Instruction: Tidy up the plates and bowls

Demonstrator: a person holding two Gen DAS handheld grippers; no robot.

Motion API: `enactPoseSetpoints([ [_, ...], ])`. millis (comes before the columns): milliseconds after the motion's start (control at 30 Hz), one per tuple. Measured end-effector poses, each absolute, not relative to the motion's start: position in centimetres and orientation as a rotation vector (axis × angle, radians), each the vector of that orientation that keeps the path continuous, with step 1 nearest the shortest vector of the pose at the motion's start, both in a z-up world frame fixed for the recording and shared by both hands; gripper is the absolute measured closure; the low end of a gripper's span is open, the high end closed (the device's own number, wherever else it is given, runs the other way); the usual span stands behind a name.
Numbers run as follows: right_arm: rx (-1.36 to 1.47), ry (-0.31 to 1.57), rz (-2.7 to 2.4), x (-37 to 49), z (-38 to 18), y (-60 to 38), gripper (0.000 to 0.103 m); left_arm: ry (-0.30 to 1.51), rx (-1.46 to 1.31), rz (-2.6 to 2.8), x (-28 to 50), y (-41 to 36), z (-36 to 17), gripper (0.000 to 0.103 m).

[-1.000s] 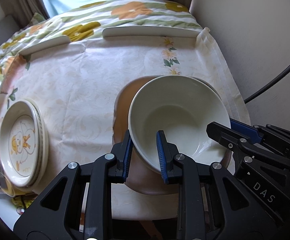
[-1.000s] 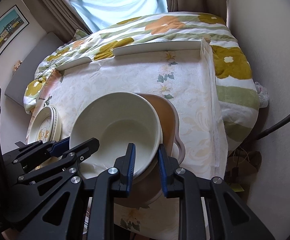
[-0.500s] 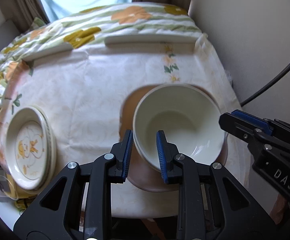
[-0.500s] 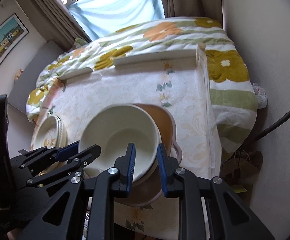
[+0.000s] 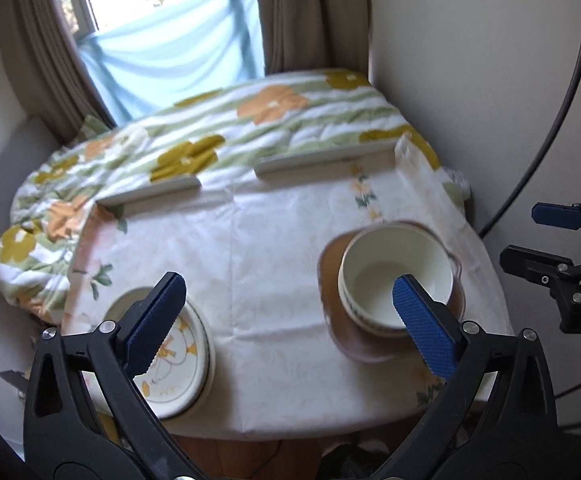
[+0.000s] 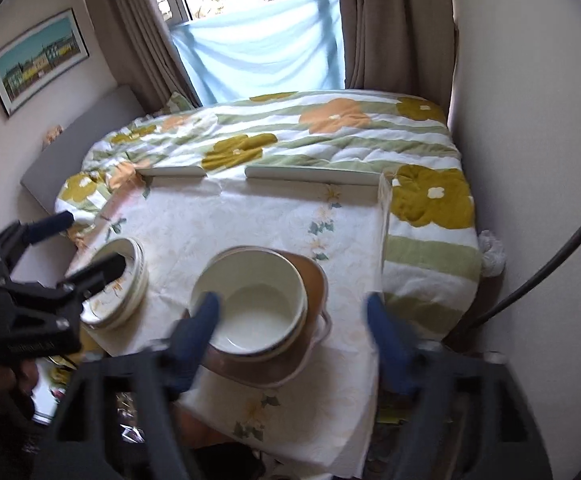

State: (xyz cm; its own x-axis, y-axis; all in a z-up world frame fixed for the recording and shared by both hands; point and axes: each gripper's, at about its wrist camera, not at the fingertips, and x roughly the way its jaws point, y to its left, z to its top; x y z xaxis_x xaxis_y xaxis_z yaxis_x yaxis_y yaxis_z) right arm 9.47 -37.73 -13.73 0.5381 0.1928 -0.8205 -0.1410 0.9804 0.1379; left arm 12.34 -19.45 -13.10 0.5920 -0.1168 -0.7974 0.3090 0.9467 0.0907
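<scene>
Both tools just let go — your left tool [image 5: 290, 320] and right tool [image 6: 294, 320] gape wide, empty, lifted. Bowl [image 5: 396, 278] now sits nested on brown tray [image 5: 330, 264], plates [image 5: 178, 364] stacked w/ surface's left edge — looks near done.

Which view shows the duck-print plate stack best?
Left wrist: the plate stack sits close, its print readable, though one blue pad covers part. In the right wrist view the stack is smaller and the left gripper hides much of it.

On the desk [image 5: 274, 264] I count one cream bowl [image 5: 396, 276] sitting on one brown plate [image 5: 332, 264] toward the right edge. Near the left edge is one stack of patterned plates [image 5: 182, 364]; how many are in it I cannot tell.
</scene>
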Motion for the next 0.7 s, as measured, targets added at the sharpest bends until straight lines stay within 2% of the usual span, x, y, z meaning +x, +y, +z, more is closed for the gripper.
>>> enactPoseSetpoints([
  [167, 0.046, 1.163, 0.137, 10.0, -16.7, -38.3, 0.023, 1.058, 0.247, -0.291, 13.2, -18.8, -16.9, 0.001],
  [300, 0.061, 1.238, 0.113, 10.8, -19.3, -38.8, 0.025, 1.148, 0.257, -0.333, 14.3, -19.0, -20.2, 0.001],
  [433, 0.074, 1.298, 0.112, 11.7, -21.9, -38.5, 0.044, 1.224, 0.272, -0.351, 15.7, -19.5, -23.2, 0.005],
  [567, 0.103, 1.343, 0.110, 12.2, -23.5, -38.2, 0.055, 1.261, 0.304, -0.358, 16.5, -20.0, -24.7, 0.009],
  [700, 0.067, 1.360, 0.126, 13.1, -24.2, -37.3, 0.069, 1.289, 0.315, -0.376, 17.2, -20.6, -25.8, 0.026],
])
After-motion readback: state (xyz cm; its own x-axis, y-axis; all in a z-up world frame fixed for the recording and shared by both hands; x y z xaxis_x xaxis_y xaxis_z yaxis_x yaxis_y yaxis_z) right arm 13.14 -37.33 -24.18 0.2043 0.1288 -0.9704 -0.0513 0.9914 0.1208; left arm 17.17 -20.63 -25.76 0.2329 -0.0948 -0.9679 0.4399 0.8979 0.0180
